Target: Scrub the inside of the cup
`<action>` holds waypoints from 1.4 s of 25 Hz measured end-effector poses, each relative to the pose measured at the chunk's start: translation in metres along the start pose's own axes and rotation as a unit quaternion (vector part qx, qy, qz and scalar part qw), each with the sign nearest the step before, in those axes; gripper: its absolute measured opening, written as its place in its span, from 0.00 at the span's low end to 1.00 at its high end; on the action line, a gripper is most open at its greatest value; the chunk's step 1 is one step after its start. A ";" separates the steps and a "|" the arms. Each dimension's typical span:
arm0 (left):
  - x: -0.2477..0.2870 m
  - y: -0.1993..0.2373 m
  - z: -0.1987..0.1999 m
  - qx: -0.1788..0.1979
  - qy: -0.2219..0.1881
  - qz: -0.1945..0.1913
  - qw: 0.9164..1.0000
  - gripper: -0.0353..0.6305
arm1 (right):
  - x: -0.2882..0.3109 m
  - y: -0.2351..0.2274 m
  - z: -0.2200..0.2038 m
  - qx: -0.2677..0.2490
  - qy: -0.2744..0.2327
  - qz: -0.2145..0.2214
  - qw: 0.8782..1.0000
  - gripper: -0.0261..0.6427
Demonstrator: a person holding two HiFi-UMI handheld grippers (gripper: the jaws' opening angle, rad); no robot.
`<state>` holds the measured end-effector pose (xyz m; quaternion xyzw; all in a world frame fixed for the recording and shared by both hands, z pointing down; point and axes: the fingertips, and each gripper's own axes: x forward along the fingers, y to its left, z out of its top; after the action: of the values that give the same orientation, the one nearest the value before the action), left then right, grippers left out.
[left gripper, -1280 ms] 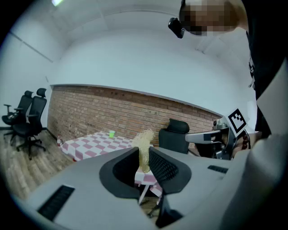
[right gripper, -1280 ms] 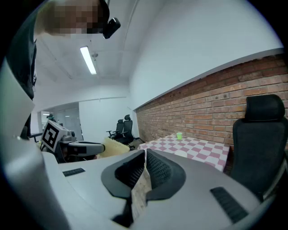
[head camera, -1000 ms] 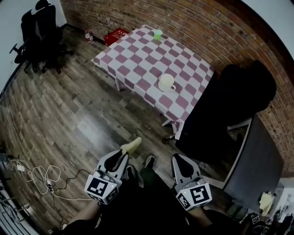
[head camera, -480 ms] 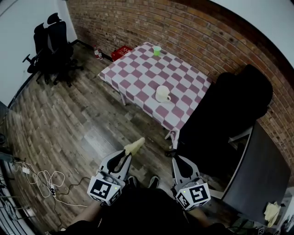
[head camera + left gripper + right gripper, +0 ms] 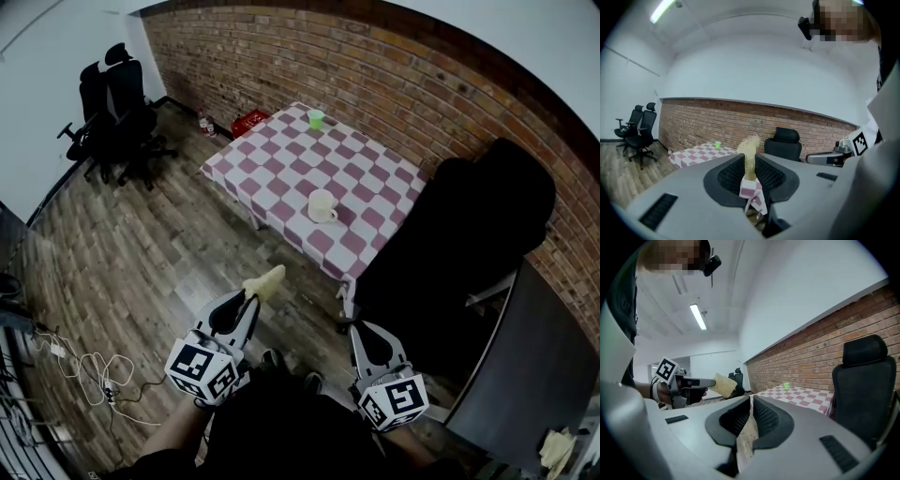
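Observation:
A white cup with a handle stands near the front edge of a table covered by a red-and-white checked cloth. It is well ahead of both grippers. My left gripper is shut on a yellow sponge, which sticks out past its fingertips. In the left gripper view the sponge stands pinched between the jaws of the left gripper. My right gripper is shut with nothing in it, and in its own view the right gripper has its jaws together. That view also shows the left gripper with the sponge.
A small green cup stands at the table's far end. A large black chair sits right of the table, and black office chairs stand at the far left. A brick wall runs behind. Cables lie on the wooden floor at the left.
The view has come nearer to the table, and the white cup now sits lower and closer in the frame. Both grippers were carried forward, the left still shut on the sponge.

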<state>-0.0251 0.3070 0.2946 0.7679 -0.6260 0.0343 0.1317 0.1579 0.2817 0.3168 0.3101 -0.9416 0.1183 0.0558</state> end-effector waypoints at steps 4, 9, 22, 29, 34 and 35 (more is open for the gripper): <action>0.022 0.025 0.007 -0.022 -0.002 0.016 1.000 0.16 | 0.012 -0.020 -0.003 0.012 0.010 -0.014 1.000 0.10; 0.055 0.065 0.016 -0.029 -0.003 0.022 0.999 0.16 | 0.035 -0.040 -0.003 0.016 0.023 -0.043 0.999 0.10; 0.192 0.208 0.057 -0.007 0.034 -0.034 0.999 0.16 | 0.185 -0.089 0.003 0.032 0.087 -0.117 0.989 0.10; 0.270 0.225 0.051 0.039 0.113 -0.140 0.983 0.16 | 0.238 -0.112 -0.009 0.007 0.145 -0.149 0.978 0.10; 0.324 0.189 0.016 0.044 0.200 -0.206 0.957 0.16 | 0.265 -0.131 -0.035 0.000 0.182 -0.126 0.975 0.13; 0.333 0.180 0.009 0.047 0.217 -0.215 0.951 0.16 | 0.271 -0.136 -0.039 0.003 0.185 -0.117 0.976 0.17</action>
<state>-0.1295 -0.0455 0.3870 0.8636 -0.4000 0.2001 0.2327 0.0230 0.0310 0.4289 0.3914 -0.8716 0.1689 0.2419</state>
